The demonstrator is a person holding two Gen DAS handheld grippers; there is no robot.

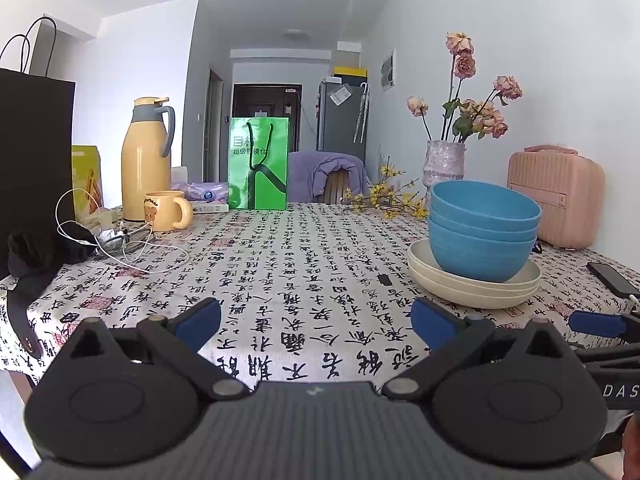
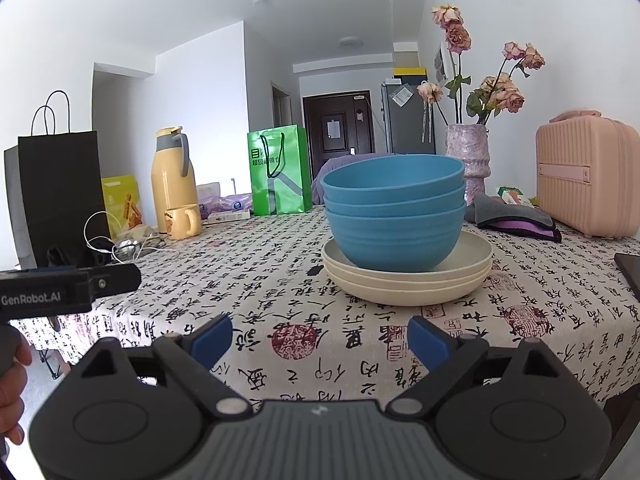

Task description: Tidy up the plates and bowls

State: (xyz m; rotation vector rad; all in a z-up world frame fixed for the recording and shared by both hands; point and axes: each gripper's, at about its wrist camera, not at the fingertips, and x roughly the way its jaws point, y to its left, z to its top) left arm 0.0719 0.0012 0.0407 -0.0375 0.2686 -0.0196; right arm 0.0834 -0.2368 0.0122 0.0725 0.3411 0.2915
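Note:
Three nested blue bowls (image 1: pixel 482 228) stand on a stack of three cream plates (image 1: pixel 472 288) on the calligraphy tablecloth, to the right in the left wrist view. In the right wrist view the bowls (image 2: pixel 394 216) and plates (image 2: pixel 406 280) are straight ahead. My left gripper (image 1: pixel 316 320) is open and empty, low over the table's near edge, left of the stack. My right gripper (image 2: pixel 320 340) is open and empty, a short way in front of the plates. The left gripper's body (image 2: pixel 68 288) shows at the right wrist view's left edge.
A yellow thermos (image 1: pixel 146 160), yellow mug (image 1: pixel 168 210), green bag (image 1: pixel 258 164), black bag (image 1: pixel 36 152) and cables (image 1: pixel 120 244) sit on the left and far side. A flower vase (image 1: pixel 444 164), pink case (image 1: pixel 556 196) and phone (image 1: pixel 612 278) are right.

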